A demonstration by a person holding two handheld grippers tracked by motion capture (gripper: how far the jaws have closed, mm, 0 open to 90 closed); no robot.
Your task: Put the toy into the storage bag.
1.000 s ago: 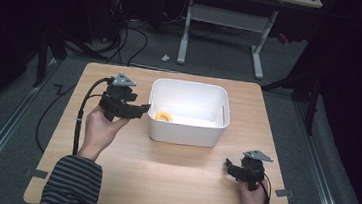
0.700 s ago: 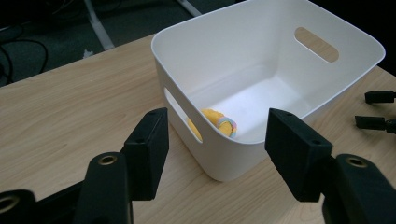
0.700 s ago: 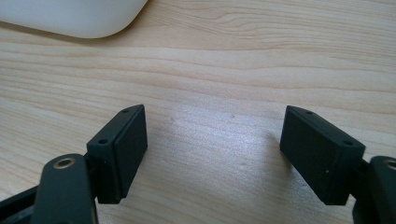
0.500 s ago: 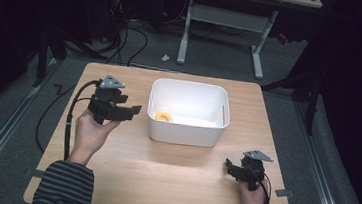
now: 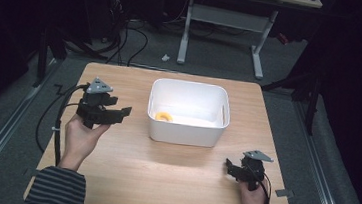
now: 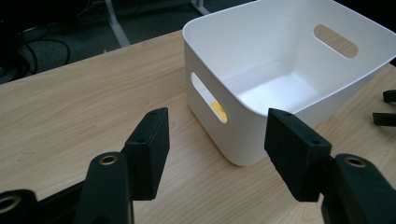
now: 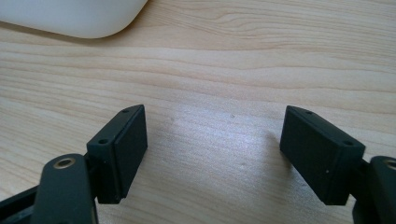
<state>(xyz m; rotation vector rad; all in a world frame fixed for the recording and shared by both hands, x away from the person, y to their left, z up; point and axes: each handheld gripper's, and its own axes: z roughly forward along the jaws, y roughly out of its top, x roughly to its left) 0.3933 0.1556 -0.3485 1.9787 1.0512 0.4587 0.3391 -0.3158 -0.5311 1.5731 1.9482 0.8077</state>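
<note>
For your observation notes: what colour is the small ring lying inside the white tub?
Yellow-orange; the ring shows best in the high view.

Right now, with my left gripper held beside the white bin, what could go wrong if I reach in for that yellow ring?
1. The left gripper is open and level with the white bin's near wall, so going straight in could push the light bin across the table.
2. The yellow ring lies flat in the corner against the wall, leaving little room for a jaw; it may slip away.
3. The right gripper rests apart from the bin, so nothing steadies it.
</note>
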